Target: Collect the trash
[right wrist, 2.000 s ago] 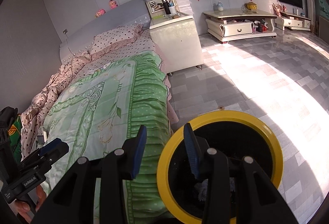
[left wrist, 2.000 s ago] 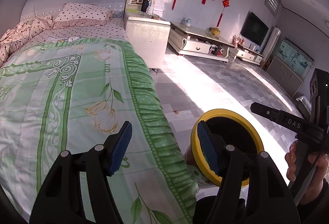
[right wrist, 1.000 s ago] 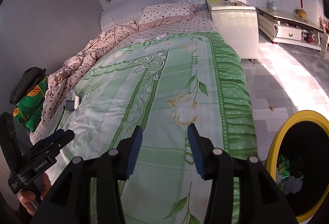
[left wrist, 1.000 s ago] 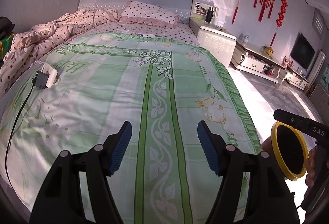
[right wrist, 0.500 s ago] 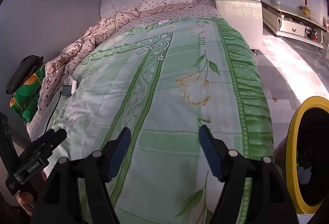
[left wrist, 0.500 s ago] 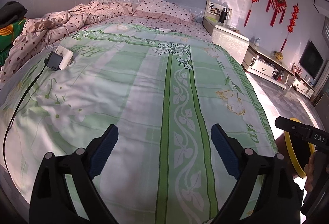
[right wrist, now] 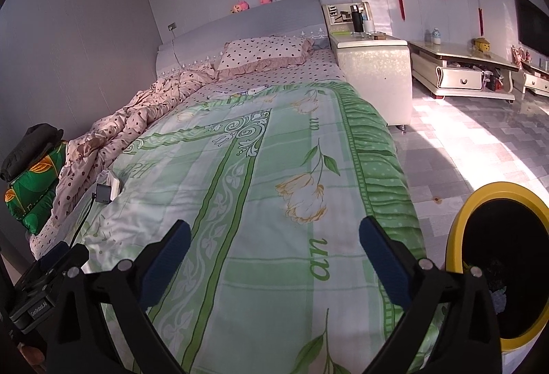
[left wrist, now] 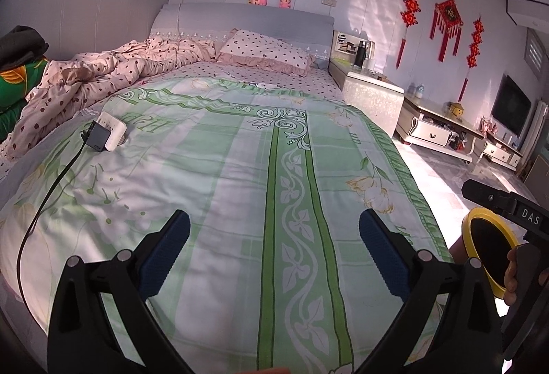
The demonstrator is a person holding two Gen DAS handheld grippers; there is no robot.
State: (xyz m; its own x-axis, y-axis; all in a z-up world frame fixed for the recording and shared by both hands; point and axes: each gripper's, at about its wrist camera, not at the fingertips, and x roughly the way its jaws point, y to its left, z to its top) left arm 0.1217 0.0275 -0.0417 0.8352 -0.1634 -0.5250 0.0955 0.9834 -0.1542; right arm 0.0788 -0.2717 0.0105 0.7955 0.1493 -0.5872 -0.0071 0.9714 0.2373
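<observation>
Hovering over the foot of the bed, the left gripper (left wrist: 274,236) and right gripper (right wrist: 274,236) both have fingers spread wide, empty. Right of the right gripper's fingers, on the floor beside the green quilt (right wrist: 260,188), stands the yellow-rimmed trash bin (right wrist: 459,236). Farther up the quilt lies a charger (left wrist: 108,132).

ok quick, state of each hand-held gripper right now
left hand-held gripper: open, holding nothing
right hand-held gripper: open, holding nothing
</observation>
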